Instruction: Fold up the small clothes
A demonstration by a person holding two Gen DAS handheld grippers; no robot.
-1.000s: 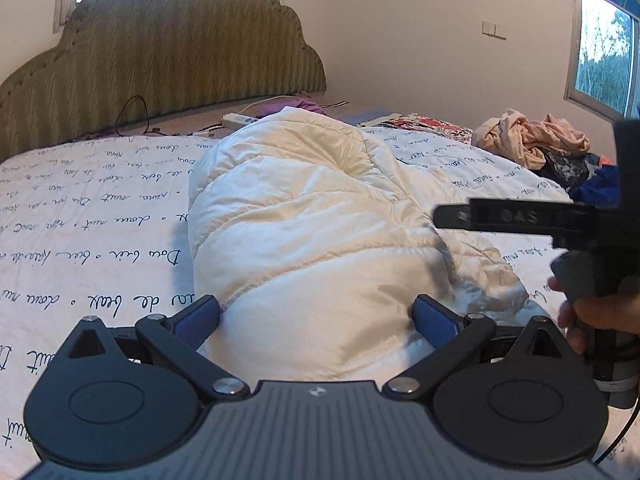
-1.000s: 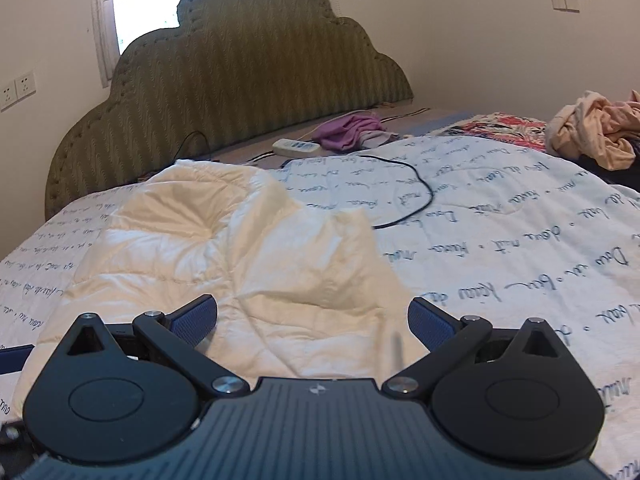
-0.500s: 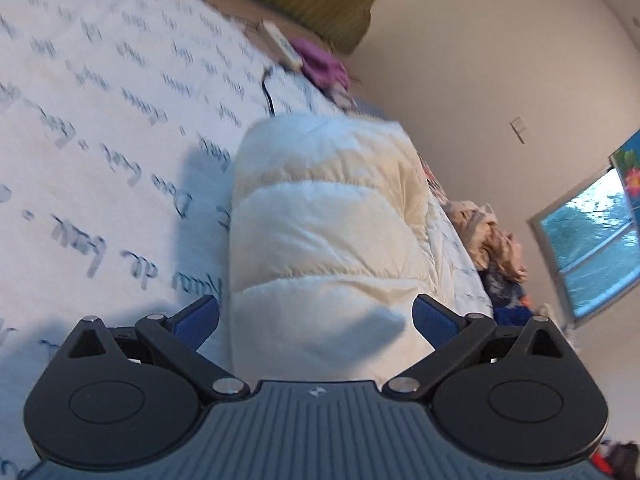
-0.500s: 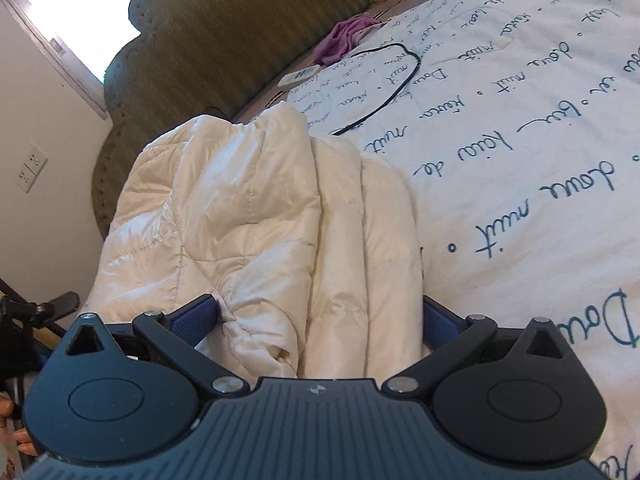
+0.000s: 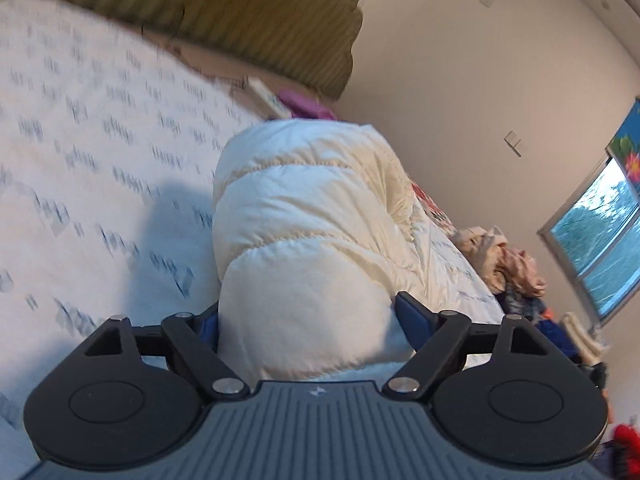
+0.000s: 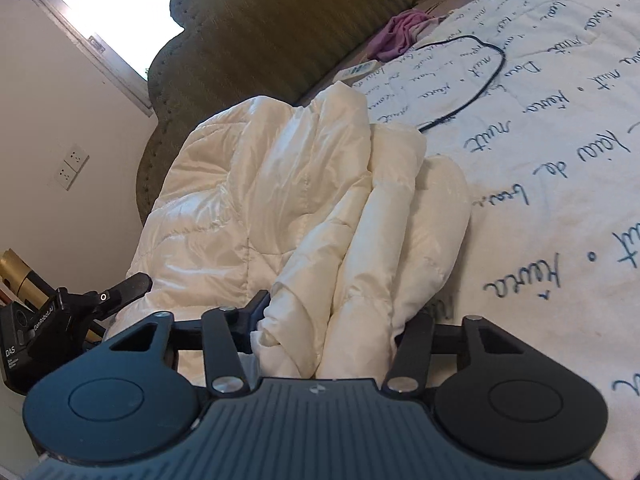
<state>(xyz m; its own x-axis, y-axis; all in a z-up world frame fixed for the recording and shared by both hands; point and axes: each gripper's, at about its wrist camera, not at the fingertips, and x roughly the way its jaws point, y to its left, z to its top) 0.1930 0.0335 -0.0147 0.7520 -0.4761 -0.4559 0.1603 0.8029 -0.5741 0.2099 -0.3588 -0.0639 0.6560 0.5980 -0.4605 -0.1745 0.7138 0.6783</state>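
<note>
Nearest the left wrist camera, the left hand-held gripper (image 5: 307,318) has its blue pads on either side of a plump rolled end of the white quilted jacket (image 5: 304,248); its jaws are closing, and the pads sit against the puffy fabric. The right hand-held gripper (image 6: 334,326) is likewise closing, its dark fingers pinched around a bunch of the jacket's (image 6: 320,216) crumpled, glossy folds. The jacket is padded, stitched in soft horizontal channels, and lies heaped on the bed (image 6: 560,152), whose white quilted cover carries blue cursive script. Just past the jacket a thin black cable (image 6: 486,80) loops across the cover. Further off, a white power strip (image 6: 358,70) and a crumpled purple cloth (image 6: 400,34) lie near the scalloped, ribbed olive headboard (image 6: 280,20). In the left wrist view, a pile of pinkish clothes (image 5: 504,260) sits at the far edge of the bed, below a window (image 5: 600,236).
</note>
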